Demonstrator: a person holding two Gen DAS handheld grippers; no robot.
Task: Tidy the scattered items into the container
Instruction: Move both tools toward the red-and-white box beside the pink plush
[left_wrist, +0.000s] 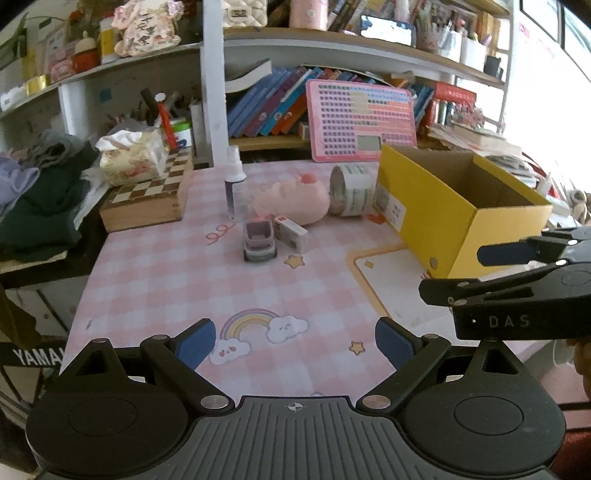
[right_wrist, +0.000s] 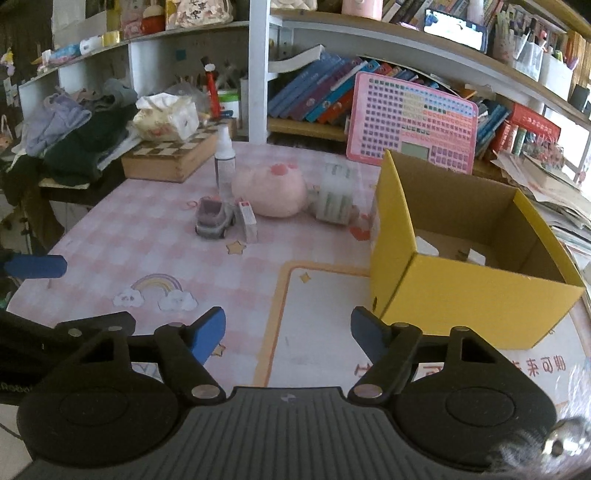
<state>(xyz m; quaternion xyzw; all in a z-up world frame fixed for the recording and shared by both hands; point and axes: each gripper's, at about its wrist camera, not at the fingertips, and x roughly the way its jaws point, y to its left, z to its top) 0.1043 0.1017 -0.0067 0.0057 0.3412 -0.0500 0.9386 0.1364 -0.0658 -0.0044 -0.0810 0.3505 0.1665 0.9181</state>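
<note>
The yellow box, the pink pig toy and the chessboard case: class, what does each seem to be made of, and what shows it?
Yellow box: likely cardboard, matte yellow outside, raw brown inside. Pink pig toy: probably plush fabric, soft rounded outline, no shine. Chessboard case: apparently wood, tan sides and a checkered top.

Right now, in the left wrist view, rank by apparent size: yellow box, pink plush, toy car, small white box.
1. yellow box, nearest the camera too
2. pink plush
3. toy car and small white box: too alike to rank
</note>
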